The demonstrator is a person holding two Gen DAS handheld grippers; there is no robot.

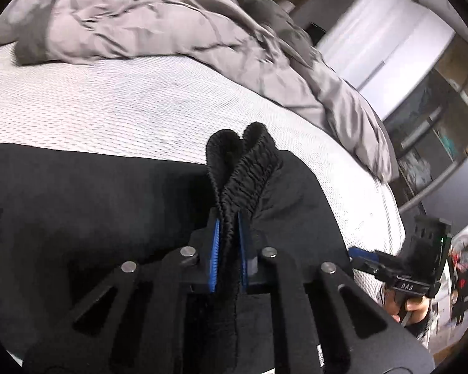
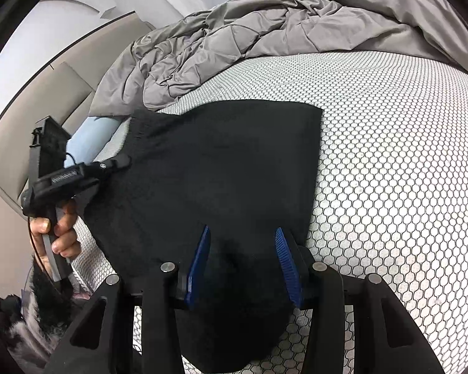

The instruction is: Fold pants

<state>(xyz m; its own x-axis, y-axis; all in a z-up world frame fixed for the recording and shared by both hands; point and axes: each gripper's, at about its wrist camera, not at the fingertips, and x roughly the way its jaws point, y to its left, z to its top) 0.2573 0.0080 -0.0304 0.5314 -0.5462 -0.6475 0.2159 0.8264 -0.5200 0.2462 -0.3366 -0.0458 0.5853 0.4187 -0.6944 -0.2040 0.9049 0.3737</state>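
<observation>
Black pants (image 1: 78, 202) lie spread on the white mattress (image 1: 140, 109). My left gripper (image 1: 228, 215) is shut on their ribbed elastic waistband (image 1: 249, 162), which stands up bunched between the blue pads and is raised off the bed. In the right wrist view the pants (image 2: 218, 155) stretch away from me. My right gripper (image 2: 242, 230) straddles their near corner, its blue pads apart with flat black cloth between them. That view also shows the left gripper (image 2: 124, 159) at the pants' left edge, held by a hand (image 2: 59, 227). The right gripper (image 1: 355, 254) appears at the pants' right edge.
A crumpled grey duvet (image 2: 265, 31) is heaped along the far side of the mattress (image 2: 390, 187). A light blue pillow (image 2: 87, 140) sits against a beige headboard (image 2: 31, 124). Dark shelving (image 1: 436, 124) stands beyond the bed's edge.
</observation>
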